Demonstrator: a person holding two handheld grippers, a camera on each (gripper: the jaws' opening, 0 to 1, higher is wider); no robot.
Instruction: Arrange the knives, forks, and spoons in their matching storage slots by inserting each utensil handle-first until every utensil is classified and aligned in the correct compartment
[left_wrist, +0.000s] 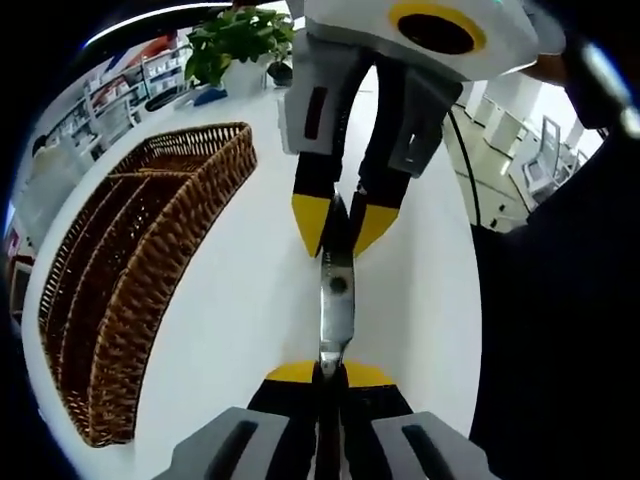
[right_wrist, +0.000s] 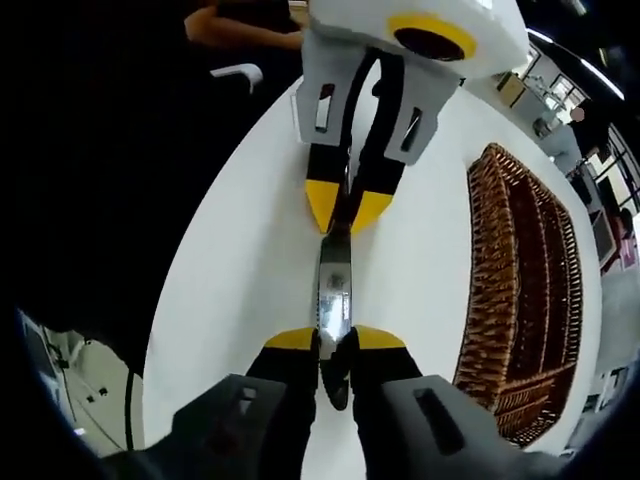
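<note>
Nothing readable anywhere in either view, honestly. The metal utensil (left_wrist: 337, 300) held between the grippers has a dark round mark on it in the left gripper view, but it's just a blob. The shelves (left_wrist: 120, 95) at about 10 o'clock are too blurry for any labels.

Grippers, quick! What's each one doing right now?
Left gripper: shut on one end of the metal utensil.
Right gripper: shut on the other end of the same utensil, above the white table.
</note>
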